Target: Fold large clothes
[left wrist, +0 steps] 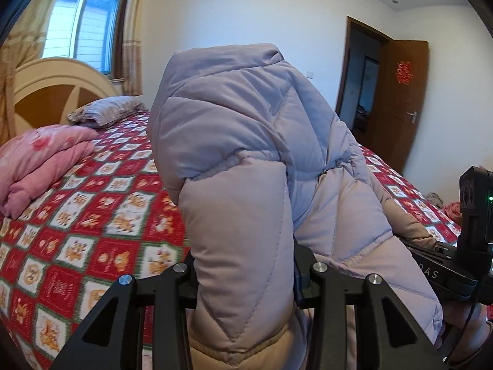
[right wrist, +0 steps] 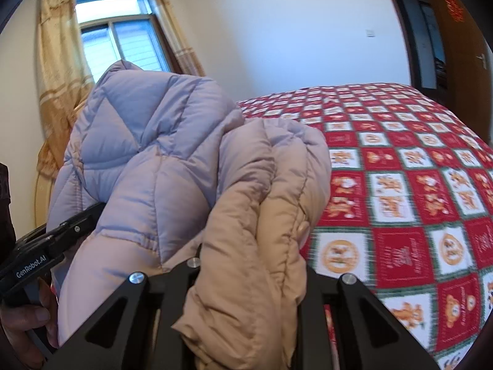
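Quilted lilac-and-tan coat (left wrist: pixel 246 166) fills mid-frame in both views, bunched and lifted above the bed (left wrist: pixel 92 215), my left gripper (left wrist: pixel 243 277) and right gripper (right wrist: pixel 252 274) each clamped on a thick wad, so folding looks barely begun.

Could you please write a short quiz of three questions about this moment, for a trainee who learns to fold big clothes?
1. True or false: the puffer jacket lies flat on the bed.
2. Which gripper pinches the beige part of the jacket?
A. left gripper
B. right gripper
C. neither
3. Fill in: on the bed near the headboard are a striped pillow and a folded ____ quilt.

Key
1. False: it is held up above the bed.
2. B. The left gripper closes on the lilac part.
3. pink
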A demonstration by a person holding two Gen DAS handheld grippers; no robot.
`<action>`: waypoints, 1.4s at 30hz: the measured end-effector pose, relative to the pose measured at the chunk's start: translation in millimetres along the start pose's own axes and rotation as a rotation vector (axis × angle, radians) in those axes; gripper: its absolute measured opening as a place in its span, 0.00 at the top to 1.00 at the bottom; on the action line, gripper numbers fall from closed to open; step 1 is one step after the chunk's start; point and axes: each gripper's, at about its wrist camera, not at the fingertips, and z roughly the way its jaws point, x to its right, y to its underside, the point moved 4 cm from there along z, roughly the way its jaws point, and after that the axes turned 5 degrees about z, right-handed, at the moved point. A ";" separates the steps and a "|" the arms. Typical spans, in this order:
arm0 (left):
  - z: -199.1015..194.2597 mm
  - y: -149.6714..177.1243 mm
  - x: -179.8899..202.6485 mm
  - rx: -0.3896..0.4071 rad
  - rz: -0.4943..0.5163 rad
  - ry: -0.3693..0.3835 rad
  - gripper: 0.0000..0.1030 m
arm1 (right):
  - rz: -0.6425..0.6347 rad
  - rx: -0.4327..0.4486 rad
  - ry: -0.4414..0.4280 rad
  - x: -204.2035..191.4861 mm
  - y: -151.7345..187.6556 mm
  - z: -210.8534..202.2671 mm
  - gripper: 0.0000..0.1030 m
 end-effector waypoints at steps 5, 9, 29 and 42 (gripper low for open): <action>-5.9 4.8 -28.8 -0.002 -0.033 -0.035 0.60 | -0.040 -0.026 -0.033 -25.8 -0.8 21.7 0.78; -6.2 9.3 -45.7 -0.010 -0.052 -0.047 0.60 | -0.070 -0.046 -0.049 -44.1 0.9 33.2 0.78; 24.9 37.3 -91.8 -0.087 -0.099 -0.093 0.60 | -0.140 -0.151 -0.033 -74.1 19.9 88.2 0.78; 45.7 59.0 -108.2 -0.152 -0.119 -0.165 0.31 | -0.101 -0.213 -0.008 -62.8 36.7 113.2 0.74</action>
